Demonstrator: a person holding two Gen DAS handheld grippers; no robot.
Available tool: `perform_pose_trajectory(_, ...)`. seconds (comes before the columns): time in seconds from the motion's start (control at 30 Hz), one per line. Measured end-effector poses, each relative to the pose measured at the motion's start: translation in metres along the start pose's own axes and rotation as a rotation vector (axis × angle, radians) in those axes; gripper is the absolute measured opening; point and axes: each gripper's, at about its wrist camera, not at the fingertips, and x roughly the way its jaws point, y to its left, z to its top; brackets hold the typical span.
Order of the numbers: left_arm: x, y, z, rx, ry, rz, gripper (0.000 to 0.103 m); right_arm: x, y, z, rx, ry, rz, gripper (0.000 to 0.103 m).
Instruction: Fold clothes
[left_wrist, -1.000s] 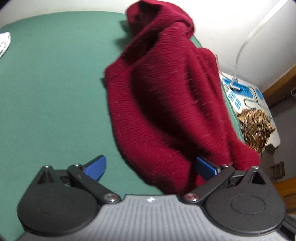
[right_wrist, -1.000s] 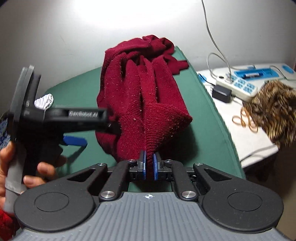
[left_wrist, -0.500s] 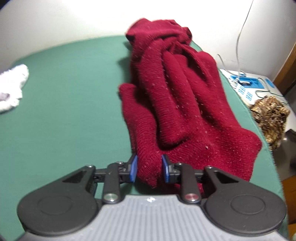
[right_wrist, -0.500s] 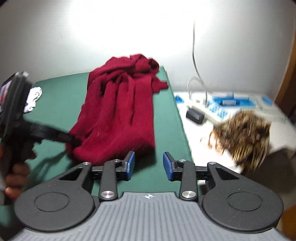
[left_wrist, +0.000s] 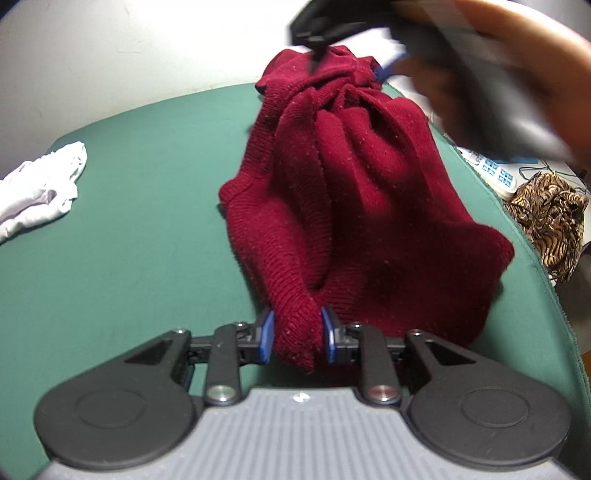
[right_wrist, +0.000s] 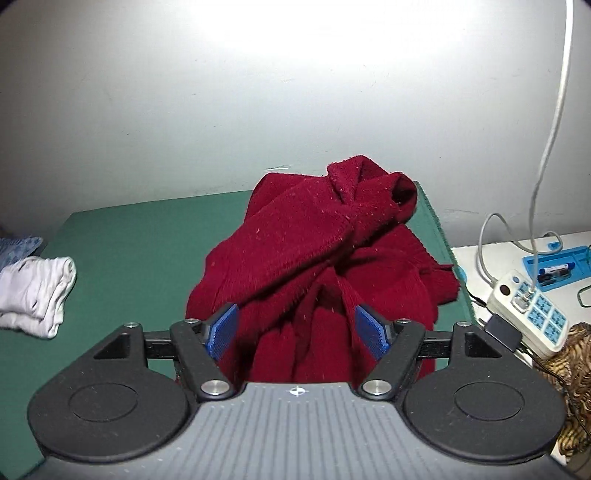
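Note:
A dark red knit sweater (left_wrist: 369, 221) lies bunched lengthwise on the green table (left_wrist: 147, 221). My left gripper (left_wrist: 297, 339) has a fold of its near hem between the blue pads, which press on it as the jaws close. My right gripper (right_wrist: 297, 328) hovers over the sweater's far, knotted-looking end (right_wrist: 314, 251). Its jaws are opening wide, with fabric below and between them but nothing pressed. In the left wrist view the right gripper (left_wrist: 351, 55) shows blurred above that far end, with a hand behind it.
A folded white garment (right_wrist: 33, 291) lies at the table's left, with a blue patterned cloth (right_wrist: 18, 245) behind it. To the right, off the table's edge, are a power strip (right_wrist: 528, 310) with cables, a blue tray (right_wrist: 557, 264) and a leopard-print cloth (left_wrist: 546, 218).
My left gripper went from wide open to pinching the sweater's near hem. My right gripper let go of the hem, opened and swung to the sweater's far end.

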Motion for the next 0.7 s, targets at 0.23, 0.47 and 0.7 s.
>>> perform_pose_trajectory(0.23, -0.005, -0.002, -0.007, 0.016, -0.005, 0.016, 0.024, 0.029, -0.011, -0.004, 0.144, 0.007, 0.048, 0.021)
perform_pose_trajectory(0.47, -0.015, 0.045, -0.014, -0.130, 0.011, 0.002, 0.023, -0.132, -0.039, -0.025, 0.102, -0.260, 0.289, 0.008)
perform_pose_trajectory(0.7, -0.063, 0.088, -0.026, -0.189, -0.068, -0.050, 0.024, -0.288, -0.045, -0.111, 0.022, -0.530, 0.367, 0.009)
